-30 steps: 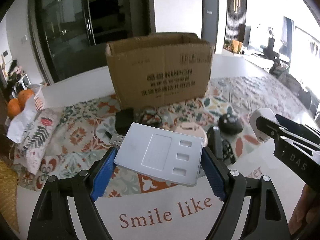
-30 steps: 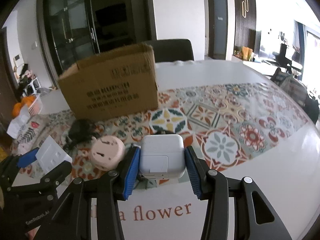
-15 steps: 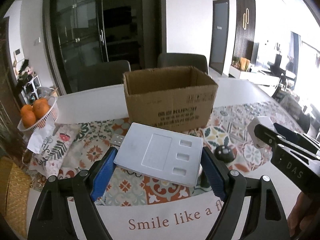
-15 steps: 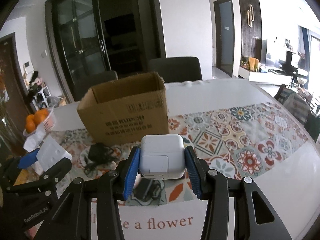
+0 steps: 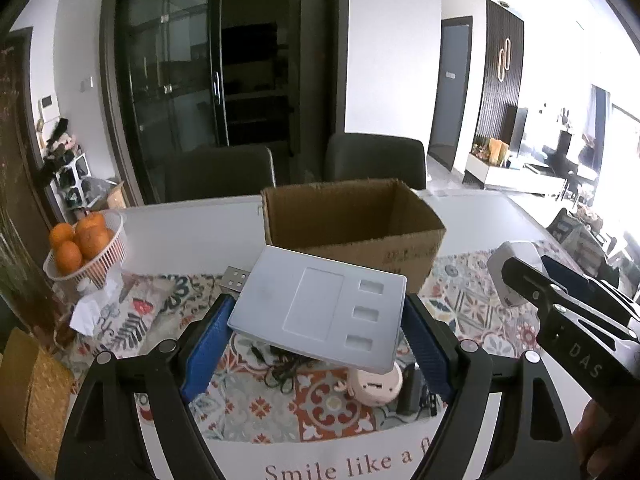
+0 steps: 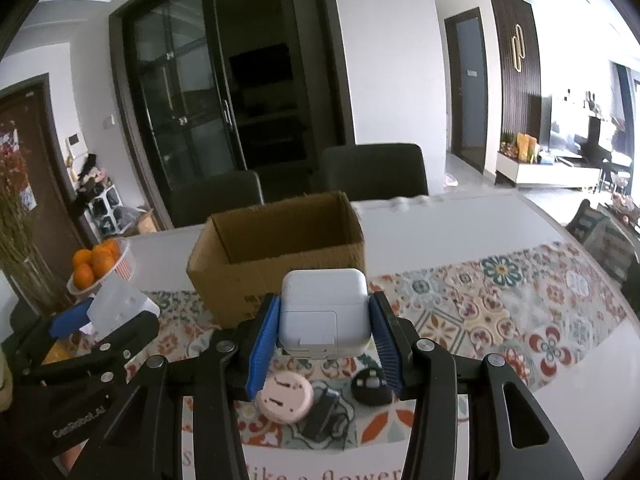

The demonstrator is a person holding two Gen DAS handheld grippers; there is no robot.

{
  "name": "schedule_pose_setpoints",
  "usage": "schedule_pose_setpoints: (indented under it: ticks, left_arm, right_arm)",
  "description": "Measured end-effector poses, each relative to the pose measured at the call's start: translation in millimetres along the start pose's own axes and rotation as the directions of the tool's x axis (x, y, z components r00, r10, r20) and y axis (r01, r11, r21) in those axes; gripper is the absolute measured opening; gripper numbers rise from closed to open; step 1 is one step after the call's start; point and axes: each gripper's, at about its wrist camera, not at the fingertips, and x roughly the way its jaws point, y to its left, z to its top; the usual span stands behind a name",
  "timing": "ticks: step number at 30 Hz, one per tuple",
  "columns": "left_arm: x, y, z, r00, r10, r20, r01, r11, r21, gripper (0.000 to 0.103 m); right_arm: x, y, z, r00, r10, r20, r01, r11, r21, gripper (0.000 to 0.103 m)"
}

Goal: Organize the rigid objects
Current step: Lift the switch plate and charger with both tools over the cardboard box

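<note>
My left gripper [image 5: 316, 320] is shut on a flat white wall-switch panel [image 5: 316, 308], held clear above the table. My right gripper [image 6: 324, 320] is shut on a white square power adapter [image 6: 324, 312], also lifted. An open, seemingly empty cardboard box [image 5: 352, 220] [image 6: 280, 248] stands on the table beyond both. Each gripper shows in the other's view: the right one with the adapter [image 5: 516, 276] at the right edge, the left one with the panel [image 6: 116, 304] at the left edge. Below on the patterned cloth lie a pink round device [image 6: 285, 398], a black adapter with cable [image 6: 324, 412] and a black round object [image 6: 371, 386].
A white basket of oranges [image 5: 86, 252] [image 6: 100, 264] sits at the table's left, with a patterned pouch [image 5: 128, 316] next to it. Two dark chairs [image 5: 376, 160] stand behind the table. A white mat with printed words [image 5: 344, 468] lies at the near edge.
Both grippers have risen with the panel and the adapter held; the box's open top now shows from above, and the objects on the cloth have dropped lower in view.
</note>
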Motion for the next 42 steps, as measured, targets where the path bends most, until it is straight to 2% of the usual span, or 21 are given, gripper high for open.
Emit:
schedule_pose_setpoints:
  ticks: [8, 19, 33, 42]
  left_arm:
    - [4.9, 4.9, 28.3, 1.000, 0.000, 0.024, 0.000, 1.000, -0.012, 0.083]
    - [22.2, 6.5, 68.5, 1.000, 0.006, 0.028, -0.006, 1.000, -0.017, 0.083]
    - [60.4, 5.9, 110.2, 0.999, -0.026, -0.040, 0.025, 0.999, -0.023, 0.083]
    - [100.7, 3.4, 126.8, 0.988, -0.042, -0.147, 0.040, 0.999, -0.018, 0.083]
  right_arm:
    - [2.8, 8.5, 25.8, 0.999, 0.027, 0.024, -0.027, 0.999, -0.017, 0.047]
    - [27.2, 8.1, 63.4, 0.998, 0.063, 0.005, -0.063, 0.998, 0.000, 0.046]
    - [67.4, 5.8, 111.2, 0.996, 0.074, -0.047, -0.075, 0.997, -0.010, 0.047]
    - [105.4, 5.7, 126.9, 0.986, 0.078, -0.145, -0.086, 0.995, -0.052, 0.046]
